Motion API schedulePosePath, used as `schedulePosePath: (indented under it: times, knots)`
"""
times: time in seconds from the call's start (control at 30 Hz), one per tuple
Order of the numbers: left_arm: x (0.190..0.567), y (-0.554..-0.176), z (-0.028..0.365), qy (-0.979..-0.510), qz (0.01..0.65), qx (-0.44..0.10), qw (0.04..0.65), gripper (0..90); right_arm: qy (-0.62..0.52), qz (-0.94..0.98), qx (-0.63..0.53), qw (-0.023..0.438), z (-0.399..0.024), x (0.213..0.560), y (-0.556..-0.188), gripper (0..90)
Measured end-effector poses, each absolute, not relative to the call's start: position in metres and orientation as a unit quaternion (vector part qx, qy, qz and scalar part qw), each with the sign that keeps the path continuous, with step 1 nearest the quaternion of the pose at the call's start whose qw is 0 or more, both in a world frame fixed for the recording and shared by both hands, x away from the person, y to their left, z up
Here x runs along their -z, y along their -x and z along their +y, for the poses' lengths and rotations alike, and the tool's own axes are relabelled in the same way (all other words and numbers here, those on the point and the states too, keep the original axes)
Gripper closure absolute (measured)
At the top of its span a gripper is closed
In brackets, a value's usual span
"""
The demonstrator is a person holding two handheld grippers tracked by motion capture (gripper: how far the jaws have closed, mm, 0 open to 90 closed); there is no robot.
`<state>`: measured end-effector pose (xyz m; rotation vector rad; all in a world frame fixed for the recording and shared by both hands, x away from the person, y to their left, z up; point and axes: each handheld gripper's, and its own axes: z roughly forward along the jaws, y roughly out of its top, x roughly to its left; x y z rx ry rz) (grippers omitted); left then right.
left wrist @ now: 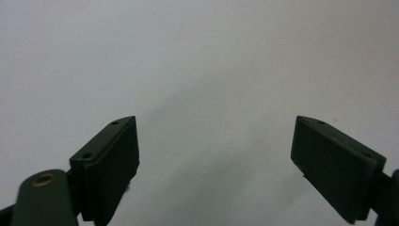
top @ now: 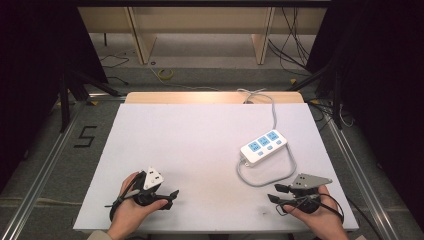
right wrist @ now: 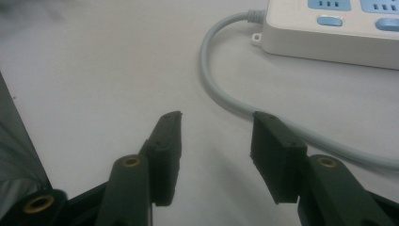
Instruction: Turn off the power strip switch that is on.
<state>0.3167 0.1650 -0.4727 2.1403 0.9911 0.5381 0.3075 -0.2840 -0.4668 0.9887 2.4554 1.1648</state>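
On the table, near edge: both grippers rest low over the white table top [top: 200,140], one at each near corner; each is held in a person's hand
Left gripper [top: 170,196]: jaws spread wide, nothing between them; in the left gripper view [left wrist: 216,155] bare white surface lies between and beyond the two black pads [left wrist: 110,165]; well apart from the power strip
Right gripper [top: 276,193]: jaws released, nothing gripped; in the right gripper view [right wrist: 216,141] the jaw tips stand just short of the grey cable [right wrist: 226,94]; whether one tip touches it cannot be told
Power strip [top: 264,144]: white body, blue sockets, lying flat on the table's right half, angled; beyond and near the right gripper
Cable [top: 265,180]: loops from the strip's near end toward the right gripper, then runs back past the strip and over the far edge
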Motion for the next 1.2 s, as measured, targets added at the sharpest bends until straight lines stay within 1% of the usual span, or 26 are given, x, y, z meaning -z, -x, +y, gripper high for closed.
schedulePosePath:
  times: [0.07, 0.17, 0.33, 0.43, 0.77, 1.2]
  knots:
    - [0.473, -0.317, 0.165, -0.828, 0.384, -0.209, 0.352, 15.6, -0.341, 0.842, -0.398, 0.129, -0.285, 0.466, -0.308, 57.0]
    - [0.473, -0.317, 0.167, -0.829, 0.384, -0.211, 0.348, 15.9, -0.343, 0.845, -0.389, 0.132, -0.286, 0.466, -0.308, 62.5]
    - [0.473, -0.316, 0.167, -0.828, 0.385, -0.213, 0.348, 16.1, -0.34, 0.853, -0.371, 0.136, -0.287, 0.464, -0.308, 80.6]
    - [0.473, -0.316, 0.166, -0.828, 0.384, -0.214, 0.348, 16.3, -0.344, 0.855, -0.361, 0.14, -0.287, 0.463, -0.309, 89.7]
    - [0.473, -0.316, 0.167, -0.828, 0.384, -0.217, 0.347, 16.8, -0.356, 0.856, -0.343, 0.149, -0.286, 0.456, -0.314, 90.0]
    - [0.473, -0.316, 0.166, -0.828, 0.384, -0.217, 0.346, 17.4, -0.364, 0.858, -0.331, 0.151, -0.286, 0.449, -0.32, 90.0]
